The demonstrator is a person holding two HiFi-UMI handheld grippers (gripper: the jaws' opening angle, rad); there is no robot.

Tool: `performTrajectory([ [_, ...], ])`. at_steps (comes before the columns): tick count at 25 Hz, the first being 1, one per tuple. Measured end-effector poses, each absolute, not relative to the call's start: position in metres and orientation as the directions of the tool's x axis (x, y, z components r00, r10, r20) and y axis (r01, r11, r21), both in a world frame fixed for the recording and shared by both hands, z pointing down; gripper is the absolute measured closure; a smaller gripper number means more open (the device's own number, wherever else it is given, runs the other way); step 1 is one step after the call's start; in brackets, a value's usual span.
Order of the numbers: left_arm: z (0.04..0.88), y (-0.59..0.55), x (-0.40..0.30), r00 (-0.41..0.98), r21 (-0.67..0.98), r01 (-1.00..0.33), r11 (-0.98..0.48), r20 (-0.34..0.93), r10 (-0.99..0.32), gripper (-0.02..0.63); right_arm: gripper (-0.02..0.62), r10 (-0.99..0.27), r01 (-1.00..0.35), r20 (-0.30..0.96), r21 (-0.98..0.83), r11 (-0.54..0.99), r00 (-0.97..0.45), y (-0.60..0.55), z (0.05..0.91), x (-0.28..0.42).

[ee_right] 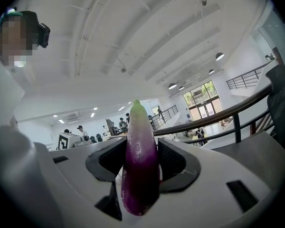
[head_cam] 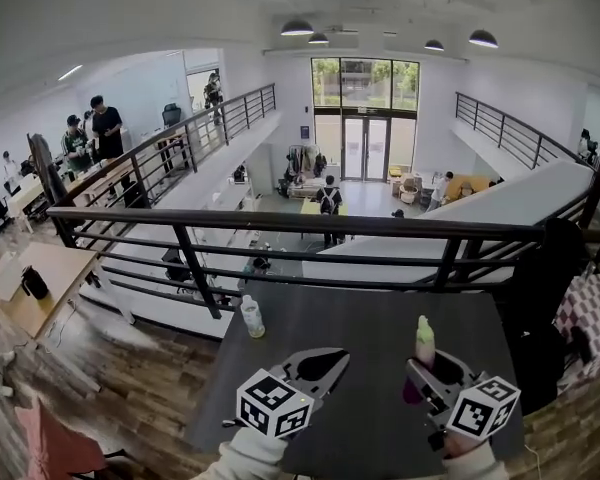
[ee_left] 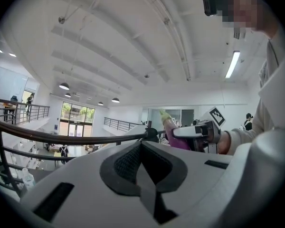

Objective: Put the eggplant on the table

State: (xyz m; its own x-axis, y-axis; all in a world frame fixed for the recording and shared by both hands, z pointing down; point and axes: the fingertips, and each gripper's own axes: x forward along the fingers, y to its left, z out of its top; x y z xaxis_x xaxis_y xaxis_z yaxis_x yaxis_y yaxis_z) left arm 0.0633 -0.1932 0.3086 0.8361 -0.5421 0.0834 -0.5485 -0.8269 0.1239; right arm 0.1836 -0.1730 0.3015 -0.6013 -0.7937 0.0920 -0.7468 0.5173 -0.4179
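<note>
**A:** What does the right gripper (ee_right: 141, 161) have?

**B:** Its jaws are clamped on the thick lower body of a glossy purple eggplant with a pale green tip (ee_right: 140, 175). The eggplant stands upright, held over the dark grey table (head_cam: 360, 313). The left gripper (ee_left: 141, 167) has its jaws together on nothing.

**A:** How will it handle?

**B:** Light and fairly firm, I'd judge. The smooth skin looks slippery and could bruise. Hold the fat purple middle, not the narrow end.

**A:** Its look?

**B:** Long and tapering, purple fading through white to green. Farther off, a small clear bottle (head_cam: 251, 318) stands on the table before the black railing (head_cam: 280, 223).
</note>
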Motion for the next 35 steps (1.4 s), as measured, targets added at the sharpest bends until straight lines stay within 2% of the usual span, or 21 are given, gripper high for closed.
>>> performTrajectory([
  [7,0.305,-0.254,0.062,0.85,0.145,-0.527,-0.837,0.096,-0.518,0.6,0.388,-0.803,-0.753,0.101,-0.433,0.496,-0.587,-0.23,0.294,0.178],
  [14,0.334,-0.3,0.018,0.854,0.18,-0.521,-0.834,0.114,-0.508,0.6,0.388,-0.811,-0.764,0.13,-0.448,0.465,-0.57,-0.272,0.317,0.133],
  [20,0.329,-0.318,0.03,0.858,0.191,-0.513,-0.837,0.107,-0.502,0.6,0.388,-0.817,-0.773,0.15,-0.453,0.443,-0.556,-0.292,0.316,0.149],
  [35,0.309,-0.345,0.044,0.828,0.155,-0.561,-0.813,0.09,-0.554,0.6,0.388,-0.762,-0.73,0.145,-0.444,0.52,-0.631,-0.331,0.303,0.148],
])
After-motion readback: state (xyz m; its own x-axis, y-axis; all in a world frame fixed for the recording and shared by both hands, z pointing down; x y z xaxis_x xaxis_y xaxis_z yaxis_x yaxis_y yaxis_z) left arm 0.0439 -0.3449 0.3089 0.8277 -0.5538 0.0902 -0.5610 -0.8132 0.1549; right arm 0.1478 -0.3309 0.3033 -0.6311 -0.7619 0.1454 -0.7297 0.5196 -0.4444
